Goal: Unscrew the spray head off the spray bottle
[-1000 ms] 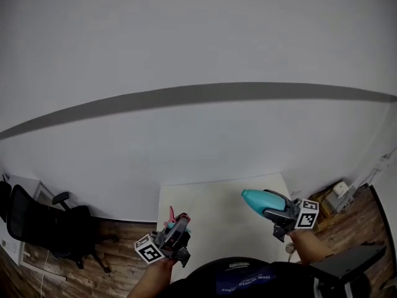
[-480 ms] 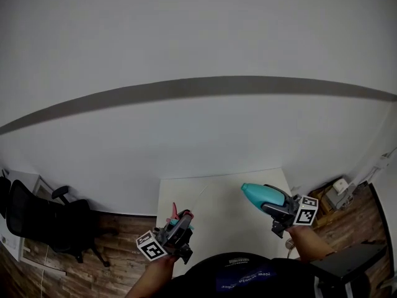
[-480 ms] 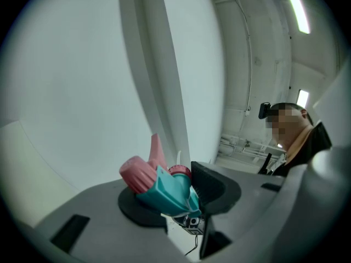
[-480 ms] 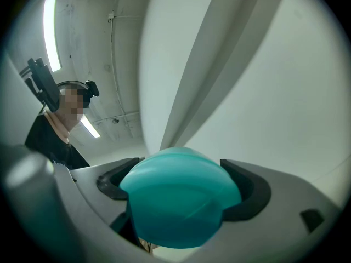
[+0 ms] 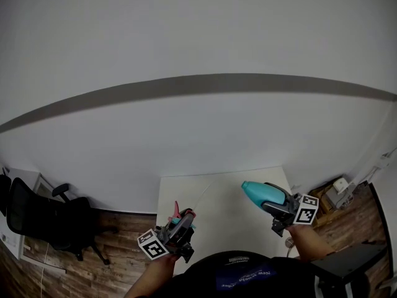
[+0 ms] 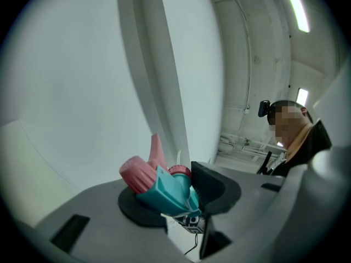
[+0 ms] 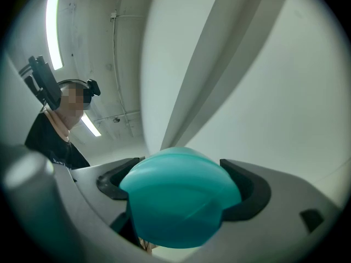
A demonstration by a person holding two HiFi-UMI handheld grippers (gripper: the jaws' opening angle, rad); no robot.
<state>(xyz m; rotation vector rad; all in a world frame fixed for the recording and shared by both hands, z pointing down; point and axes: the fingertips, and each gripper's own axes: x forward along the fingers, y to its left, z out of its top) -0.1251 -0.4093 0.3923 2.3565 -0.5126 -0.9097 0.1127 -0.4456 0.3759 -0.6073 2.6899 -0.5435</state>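
Head view, 2 items held well apart above the white table [image 5: 217, 197]. Left gripper [image 5: 182, 221]: jaws pinching the pink-and-teal spray head [image 6: 159, 185], already detached. Right gripper [image 5: 276, 203]: jaws clamped round the teal spray bottle [image 7: 178, 199], likely to steady it against twisting.

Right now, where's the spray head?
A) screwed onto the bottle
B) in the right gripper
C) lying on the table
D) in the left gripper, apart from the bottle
D: the pink-and-teal spray head is clamped between the jaws of the left gripper, while the right gripper holds the teal bottle apart from it.
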